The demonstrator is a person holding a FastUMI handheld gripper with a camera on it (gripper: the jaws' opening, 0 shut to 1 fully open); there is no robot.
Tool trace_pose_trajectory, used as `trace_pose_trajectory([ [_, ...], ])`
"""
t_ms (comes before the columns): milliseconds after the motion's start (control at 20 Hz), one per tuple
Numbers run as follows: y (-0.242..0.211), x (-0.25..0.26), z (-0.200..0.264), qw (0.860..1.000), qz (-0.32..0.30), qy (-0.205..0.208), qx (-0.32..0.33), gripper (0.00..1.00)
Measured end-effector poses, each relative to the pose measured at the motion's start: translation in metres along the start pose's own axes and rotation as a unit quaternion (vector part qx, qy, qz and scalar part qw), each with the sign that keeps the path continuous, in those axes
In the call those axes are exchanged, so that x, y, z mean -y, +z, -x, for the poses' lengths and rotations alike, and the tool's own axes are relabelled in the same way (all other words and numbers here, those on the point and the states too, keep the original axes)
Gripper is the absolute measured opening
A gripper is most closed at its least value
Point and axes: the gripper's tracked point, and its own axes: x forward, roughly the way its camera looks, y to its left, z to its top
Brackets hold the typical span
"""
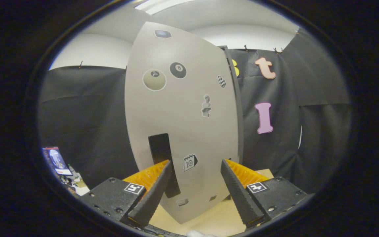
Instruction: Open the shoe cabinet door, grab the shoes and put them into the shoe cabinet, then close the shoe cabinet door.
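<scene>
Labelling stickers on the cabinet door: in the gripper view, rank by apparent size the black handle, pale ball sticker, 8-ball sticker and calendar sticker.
1. Handle
2. Pale ball sticker
3. 8-ball sticker and calendar sticker: alike, unranked.
Open gripper fingers flank the door.

The left finger of the hand-held gripper covers the lower part of the black handle on the shoe cabinet door. The door hides the cabinet's interior.

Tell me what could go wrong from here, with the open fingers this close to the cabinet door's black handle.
1. The gripper is open, and the black handle sits near the left finger rather than centred between the two; closing now might pinch only its edge and slip.
2. The right finger is close to the grey door face; pushing forward could scrape it or the stickers.
</scene>
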Motion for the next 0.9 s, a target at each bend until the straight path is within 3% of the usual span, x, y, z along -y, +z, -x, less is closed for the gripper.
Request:
trace_pose_trajectory([
  [300,0.009,-0.027,-0.015,0.999,0.009,-0.034,0.015,0.99],
  [500,0.013,-0.042,-0.007,0.998,0.03,-0.047,0.017,0.99],
  [900,0.022,-0.05,0.027,0.991,0.059,-0.115,0.017,0.99],
])
